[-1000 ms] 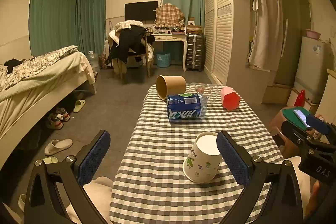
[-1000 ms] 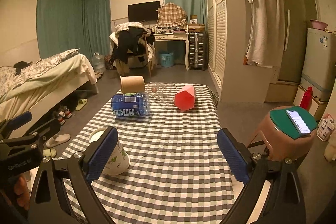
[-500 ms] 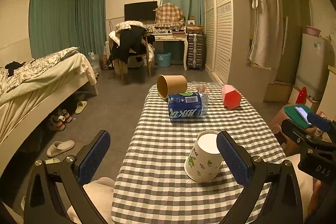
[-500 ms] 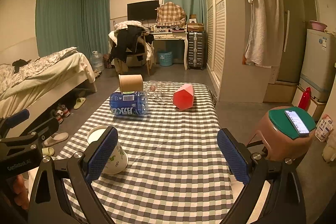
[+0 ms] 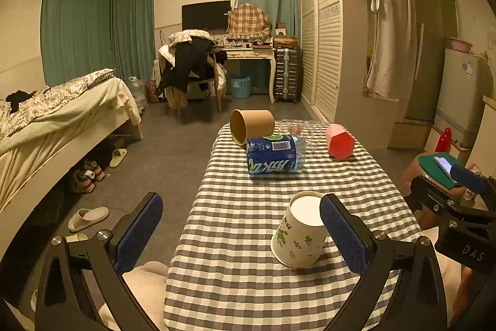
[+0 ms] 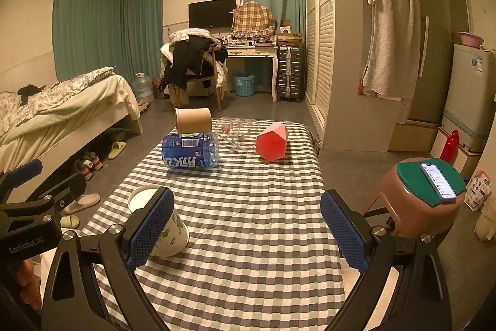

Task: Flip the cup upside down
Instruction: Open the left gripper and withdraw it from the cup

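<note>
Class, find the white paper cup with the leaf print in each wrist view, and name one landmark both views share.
Left wrist: paper cup lower right of centre, by the right finger.
Right wrist: paper cup lower left, partly behind the left finger.
Shared landmark: blue bottle lying on the checked table.

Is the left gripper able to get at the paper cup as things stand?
Probably yes: the left gripper is open, the paper cup sits just inside its right finger, and nothing lies between them on the table.

In the right wrist view the near blue pad (image 6: 151,227) hides the right side of the paper cup (image 6: 173,234), the brown tube (image 6: 192,120) sits partly behind the blue bottle (image 6: 190,155), and the phone (image 6: 437,182) screen text is too small to read.
</note>
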Demonstrator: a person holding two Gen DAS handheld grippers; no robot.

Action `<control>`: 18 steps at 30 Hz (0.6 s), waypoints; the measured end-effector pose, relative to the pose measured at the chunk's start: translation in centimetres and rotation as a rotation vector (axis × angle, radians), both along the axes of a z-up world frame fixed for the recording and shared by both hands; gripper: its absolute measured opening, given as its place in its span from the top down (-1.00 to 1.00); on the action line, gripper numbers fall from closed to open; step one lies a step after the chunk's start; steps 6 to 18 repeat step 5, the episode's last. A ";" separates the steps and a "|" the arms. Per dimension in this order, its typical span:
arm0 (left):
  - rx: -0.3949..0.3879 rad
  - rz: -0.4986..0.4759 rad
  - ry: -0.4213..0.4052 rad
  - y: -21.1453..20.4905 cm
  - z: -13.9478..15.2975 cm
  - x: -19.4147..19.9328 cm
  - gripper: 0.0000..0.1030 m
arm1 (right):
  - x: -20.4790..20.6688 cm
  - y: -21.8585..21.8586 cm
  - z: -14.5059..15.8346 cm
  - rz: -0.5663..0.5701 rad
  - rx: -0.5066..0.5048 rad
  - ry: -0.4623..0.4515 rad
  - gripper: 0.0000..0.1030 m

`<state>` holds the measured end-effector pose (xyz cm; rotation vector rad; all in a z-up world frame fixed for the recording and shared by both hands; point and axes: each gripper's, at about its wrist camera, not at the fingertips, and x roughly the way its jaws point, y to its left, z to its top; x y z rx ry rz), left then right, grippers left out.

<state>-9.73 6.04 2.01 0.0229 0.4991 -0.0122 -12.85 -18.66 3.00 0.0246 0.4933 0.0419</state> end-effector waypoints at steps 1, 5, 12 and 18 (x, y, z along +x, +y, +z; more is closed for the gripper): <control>0.001 0.001 0.001 0.0 0.0 0.0 -1.00 | 0.0 0.0 0.0 0.001 -0.001 0.001 -0.86; 0.001 0.003 0.000 0.0 -0.1 0.0 -1.00 | 0.1 0.1 0.0 0.001 -0.002 0.001 -0.86; 0.001 0.003 0.000 0.0 -0.1 0.0 -1.00 | 0.1 0.1 0.0 0.001 -0.002 0.001 -0.86; 0.001 0.003 0.000 0.0 -0.1 0.0 -1.00 | 0.1 0.1 0.0 0.001 -0.002 0.001 -0.86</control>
